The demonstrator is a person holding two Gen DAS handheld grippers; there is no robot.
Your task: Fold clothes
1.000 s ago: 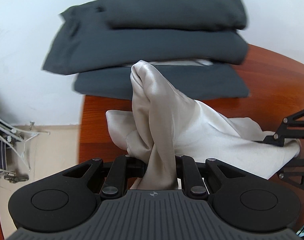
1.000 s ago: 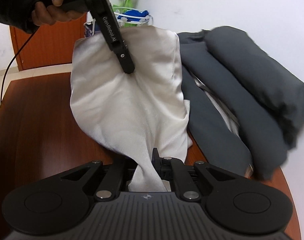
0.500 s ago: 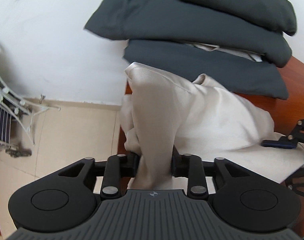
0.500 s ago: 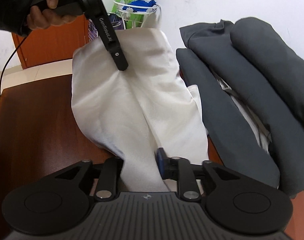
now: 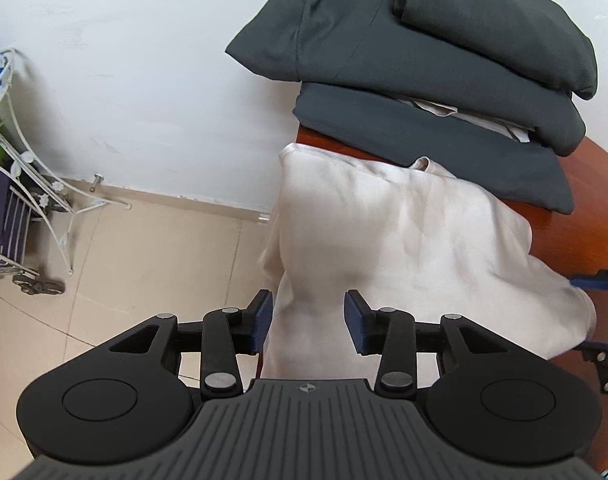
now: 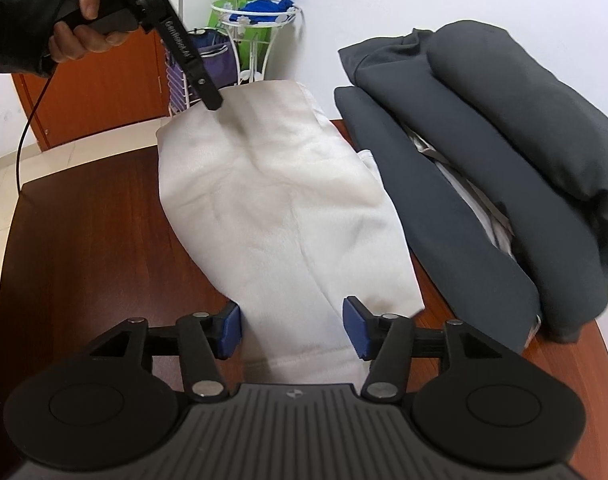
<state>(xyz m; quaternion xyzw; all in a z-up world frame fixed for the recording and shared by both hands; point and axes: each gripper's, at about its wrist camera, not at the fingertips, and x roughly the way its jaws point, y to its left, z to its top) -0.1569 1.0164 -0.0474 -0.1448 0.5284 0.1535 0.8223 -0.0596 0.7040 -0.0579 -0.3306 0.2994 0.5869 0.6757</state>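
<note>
Purple-striped cart (image 5: 4, 216) shows whole only from the left wrist.

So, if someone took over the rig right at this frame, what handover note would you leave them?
Left gripper: jaws have just been opening; cream cloth lies between the pads, no longer pinched.
Right gripper: the same, jaws have just been opening, wide apart at the cloth's near end.
Cream cloth: laid out lengthwise on the wooden table, its far end hanging over the table edge, beside the stack of dark folded clothes.
Done: the cloth is folded into a long strip and set down.
Left: probably one more fold across, then onto the stack.
</note>
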